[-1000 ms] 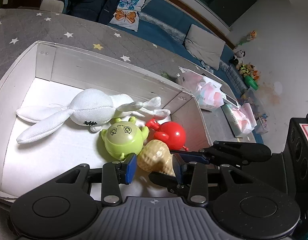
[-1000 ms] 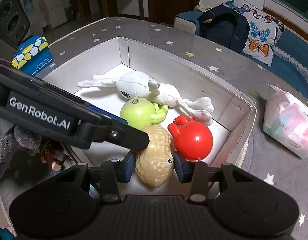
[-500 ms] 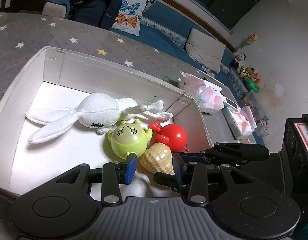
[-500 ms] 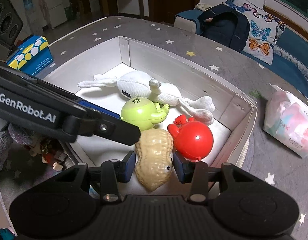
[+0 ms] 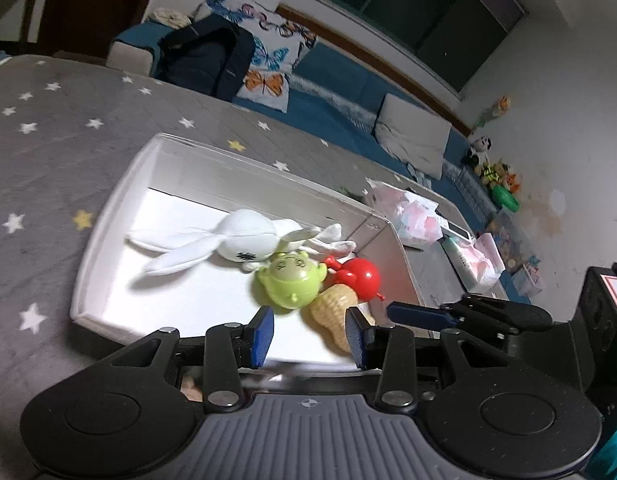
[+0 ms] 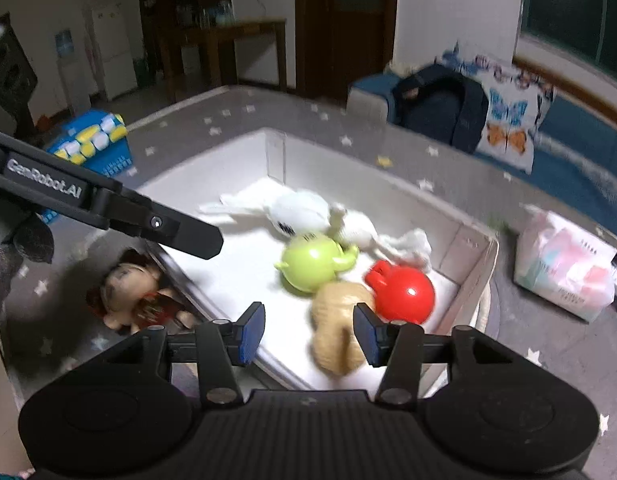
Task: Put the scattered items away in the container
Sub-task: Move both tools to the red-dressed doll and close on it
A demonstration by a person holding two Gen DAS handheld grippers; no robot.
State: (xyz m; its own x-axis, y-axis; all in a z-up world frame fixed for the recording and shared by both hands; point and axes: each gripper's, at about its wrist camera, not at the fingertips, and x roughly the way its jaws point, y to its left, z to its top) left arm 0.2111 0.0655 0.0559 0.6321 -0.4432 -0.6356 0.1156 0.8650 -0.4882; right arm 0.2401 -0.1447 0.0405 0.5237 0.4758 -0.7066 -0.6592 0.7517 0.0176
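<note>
Peanut toy [image 6: 335, 326] lies in the white box [image 6: 474, 280], released; right gripper [image 6: 308, 334] opening around it, left gripper [image 5: 308, 336] wide, empty. Hard, slick shell: grip the waist.

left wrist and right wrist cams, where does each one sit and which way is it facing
Left wrist: on the left gripper, facing down into the white box; its open fingers and the right gripper's finger show.
Right wrist: on the right gripper, jaws opening, nothing held; the left gripper's finger and the doll outside the box show.
Shared: plush rabbit, green toy, peanut toy, red toy.
</note>
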